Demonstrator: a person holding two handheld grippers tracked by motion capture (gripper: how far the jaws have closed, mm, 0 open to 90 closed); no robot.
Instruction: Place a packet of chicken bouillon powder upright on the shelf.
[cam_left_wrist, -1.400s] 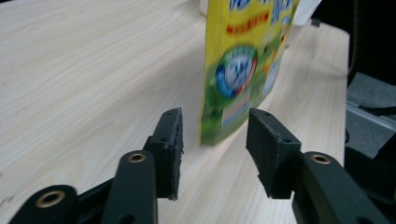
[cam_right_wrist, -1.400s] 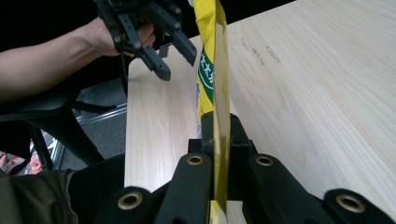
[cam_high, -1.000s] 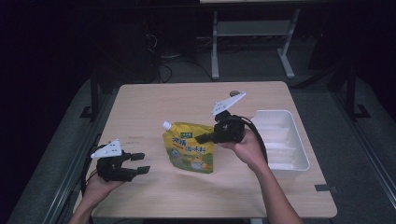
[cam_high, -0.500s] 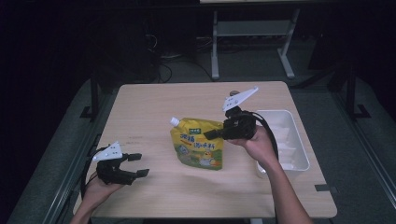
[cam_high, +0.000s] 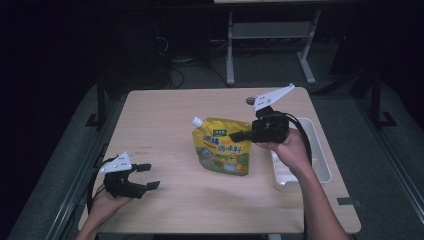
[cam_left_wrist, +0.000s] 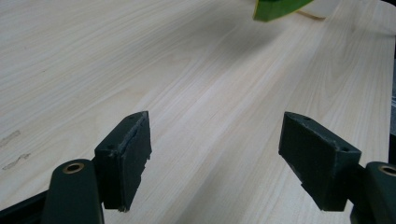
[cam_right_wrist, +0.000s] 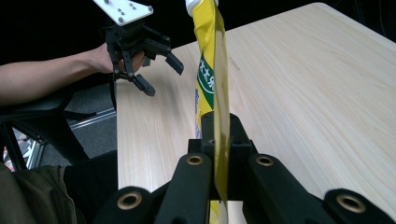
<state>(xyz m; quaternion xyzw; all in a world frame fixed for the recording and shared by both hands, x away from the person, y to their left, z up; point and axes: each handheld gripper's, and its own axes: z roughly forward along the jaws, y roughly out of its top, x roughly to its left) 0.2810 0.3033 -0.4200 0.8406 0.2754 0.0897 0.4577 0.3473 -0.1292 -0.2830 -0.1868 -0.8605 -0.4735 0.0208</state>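
Clearly a carry: pouch pinched by its edge

Right gripper (cam_high: 239, 135) clamps the yellow spouted drink pouch (cam_high: 223, 152), dangling it above the wooden table (cam_high: 165, 115) beside the white tray (cam_high: 320, 170). Left gripper (cam_high: 145, 176), jaws just opening, waits wide and empty.

Your right hand (cam_high: 287, 145) and its gripper cover most of the white tray (cam_high: 320, 160). In the left gripper view, the picture's top edge cuts the pouch (cam_left_wrist: 275, 7) down to a green corner. In the right gripper view you see that pouch edge-on, its print too foreshortened to read.
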